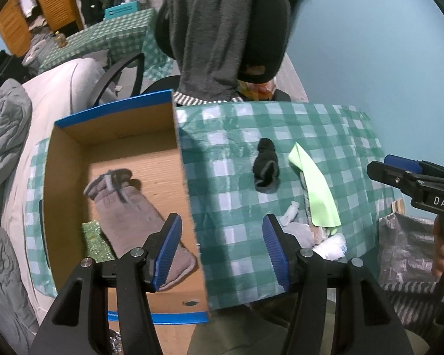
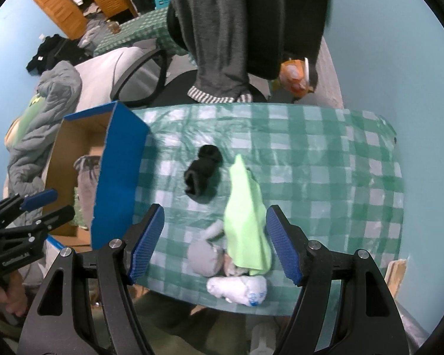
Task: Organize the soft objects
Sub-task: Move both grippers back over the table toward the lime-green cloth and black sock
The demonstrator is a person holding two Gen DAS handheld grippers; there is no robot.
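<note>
Left wrist view: the left gripper [image 1: 222, 251] has its fingers apart with nothing between them, straddling the right wall of the blue-rimmed cardboard box [image 1: 189, 207]. A grey knitted glove [image 1: 133, 219] lies inside, beside the left finger.

Right wrist view: the right gripper [image 2: 214, 244] has its fingers apart over the green-checked bench [image 2: 325, 177]. The light green cloth [image 2: 245, 224], grey sock [image 2: 204, 257] and white rolled sock [image 2: 236, 290] lie between them; the black rolled sock [image 2: 202, 174] lies beyond.

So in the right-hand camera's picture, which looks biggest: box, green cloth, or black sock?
1. Box
2. Green cloth, though it lies nearer the camera
3. Black sock
</note>
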